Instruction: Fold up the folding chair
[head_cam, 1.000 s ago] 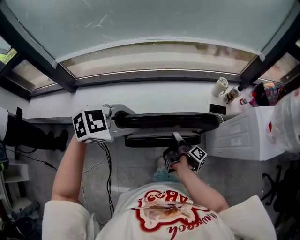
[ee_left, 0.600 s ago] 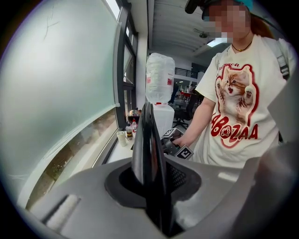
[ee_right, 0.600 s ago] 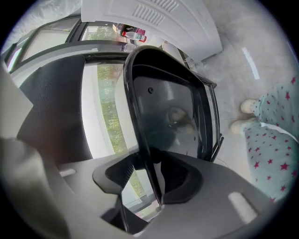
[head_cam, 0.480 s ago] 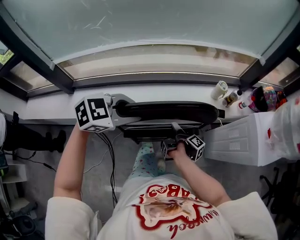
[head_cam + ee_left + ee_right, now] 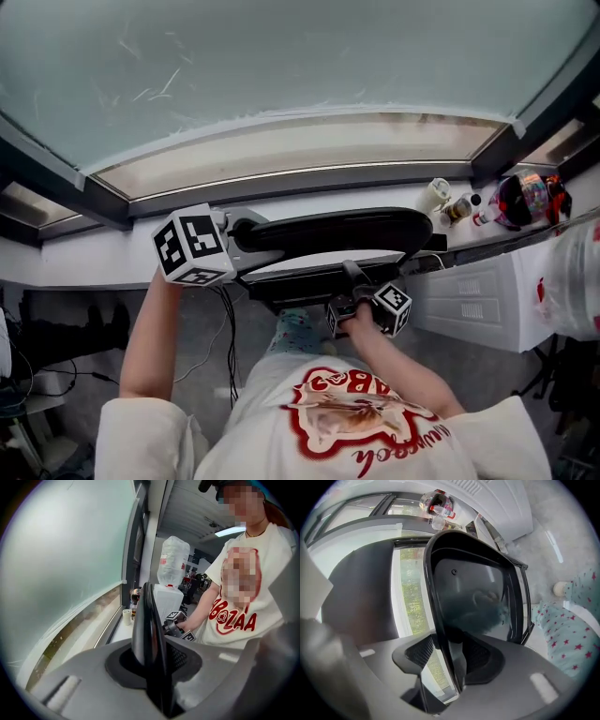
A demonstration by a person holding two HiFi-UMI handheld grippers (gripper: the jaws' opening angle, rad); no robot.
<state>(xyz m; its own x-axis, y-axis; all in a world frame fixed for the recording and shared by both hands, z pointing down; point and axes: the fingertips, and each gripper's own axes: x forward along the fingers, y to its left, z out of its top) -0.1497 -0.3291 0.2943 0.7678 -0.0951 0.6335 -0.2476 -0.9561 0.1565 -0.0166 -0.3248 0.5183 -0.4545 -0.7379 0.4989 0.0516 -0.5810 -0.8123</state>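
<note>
The black folding chair stands before the window sill, its backrest (image 5: 328, 228) above its seat (image 5: 314, 278), the two close together. My left gripper (image 5: 236, 234), under its marker cube, is shut on the backrest's left end. In the left gripper view the backrest (image 5: 146, 620) runs edge-on between the jaws of the left gripper (image 5: 154, 667). My right gripper (image 5: 351, 275) is shut on the seat's front edge. In the right gripper view the glossy seat (image 5: 473, 588) rises from the jaws of the right gripper (image 5: 451, 660), tilted steeply up.
A white window sill (image 5: 309, 192) runs behind the chair, with a cup (image 5: 437, 192) and small bottles (image 5: 461, 206) at its right. A white cabinet (image 5: 478, 291) and a water jug (image 5: 574, 272) stand right. Cables (image 5: 227, 323) hang left. A person's star-patterned leg (image 5: 295, 328) is below the seat.
The seat has swung up towards the backrest, my right gripper rising with it. The left gripper has kept its hold on the backrest's end.
</note>
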